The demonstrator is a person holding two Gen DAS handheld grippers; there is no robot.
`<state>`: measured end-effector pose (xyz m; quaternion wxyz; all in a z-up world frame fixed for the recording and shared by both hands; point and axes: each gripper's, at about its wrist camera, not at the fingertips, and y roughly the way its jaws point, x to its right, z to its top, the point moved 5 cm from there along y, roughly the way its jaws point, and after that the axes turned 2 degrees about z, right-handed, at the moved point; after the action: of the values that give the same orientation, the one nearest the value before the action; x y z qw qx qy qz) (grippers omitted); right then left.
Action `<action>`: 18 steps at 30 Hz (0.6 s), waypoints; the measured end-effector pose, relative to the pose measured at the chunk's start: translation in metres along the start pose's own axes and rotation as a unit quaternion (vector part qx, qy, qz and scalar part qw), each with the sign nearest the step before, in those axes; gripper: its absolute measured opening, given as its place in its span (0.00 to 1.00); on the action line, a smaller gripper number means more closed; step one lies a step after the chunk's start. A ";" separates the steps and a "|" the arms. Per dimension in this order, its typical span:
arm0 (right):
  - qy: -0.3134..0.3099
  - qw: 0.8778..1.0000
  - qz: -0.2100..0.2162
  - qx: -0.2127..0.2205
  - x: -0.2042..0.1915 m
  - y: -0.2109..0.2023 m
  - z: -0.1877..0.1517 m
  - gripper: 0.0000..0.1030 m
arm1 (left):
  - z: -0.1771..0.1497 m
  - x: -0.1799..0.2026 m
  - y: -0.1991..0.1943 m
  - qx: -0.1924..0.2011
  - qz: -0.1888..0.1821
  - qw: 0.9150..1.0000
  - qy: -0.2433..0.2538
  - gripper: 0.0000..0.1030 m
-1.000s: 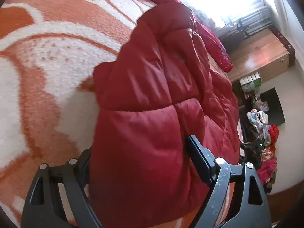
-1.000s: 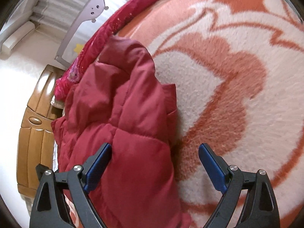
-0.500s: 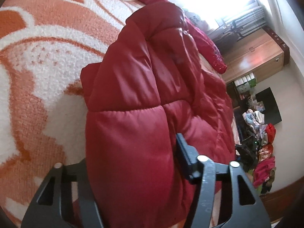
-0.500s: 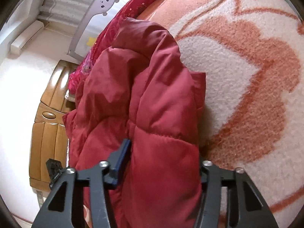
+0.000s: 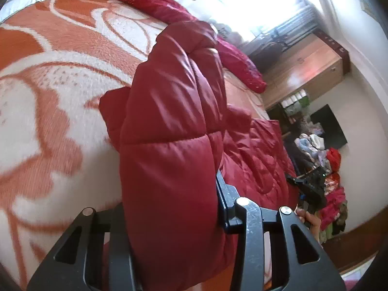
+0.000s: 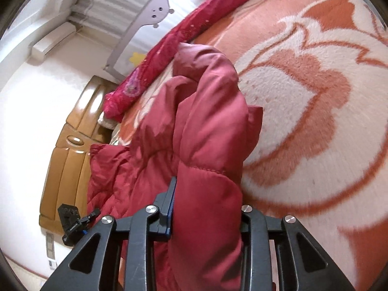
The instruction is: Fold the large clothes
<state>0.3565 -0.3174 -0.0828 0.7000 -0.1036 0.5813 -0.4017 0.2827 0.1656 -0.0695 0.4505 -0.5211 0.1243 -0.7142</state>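
The red puffer jacket (image 5: 169, 169) hides the left gripper's (image 5: 169, 208) left finger and runs off the near edge.

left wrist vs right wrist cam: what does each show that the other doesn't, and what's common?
Left wrist only: the left gripper shut on the red puffer jacket, a bright window, a wooden dresser and a clothes pile by the wall.

Right wrist only: the right gripper shut on the jacket, a wall air conditioner and a wooden cabinet.

Both: the jacket bunched between gripper fingers, the orange-and-white blanket under it, and the magenta quilt roll behind.
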 end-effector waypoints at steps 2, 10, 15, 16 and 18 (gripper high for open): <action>-0.005 1.000 0.006 -0.002 -0.005 -0.018 -0.018 0.29 | -0.018 0.004 -0.016 0.002 -0.009 1.000 -0.001 0.37; 0.000 0.999 0.025 -0.024 -0.016 -0.061 -0.102 0.29 | -0.087 0.008 -0.073 -0.001 -0.019 1.000 -0.009 0.37; 0.015 0.999 0.021 -0.035 -0.003 -0.072 -0.139 0.29 | -0.113 -0.005 -0.082 -0.008 -0.003 1.000 -0.016 0.37; 0.017 0.999 0.018 -0.036 0.000 -0.071 -0.140 0.29 | -0.116 -0.011 -0.079 -0.012 0.004 1.000 -0.022 0.37; 0.025 0.999 0.005 -0.037 0.010 -0.067 -0.142 0.30 | -0.120 -0.019 -0.072 -0.015 0.014 0.999 -0.032 0.37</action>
<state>0.1994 -0.3220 -0.0920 0.6828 -0.1170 0.6136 -0.3789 0.1442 0.1853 -0.0861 0.4565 -0.5483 0.1278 -0.6890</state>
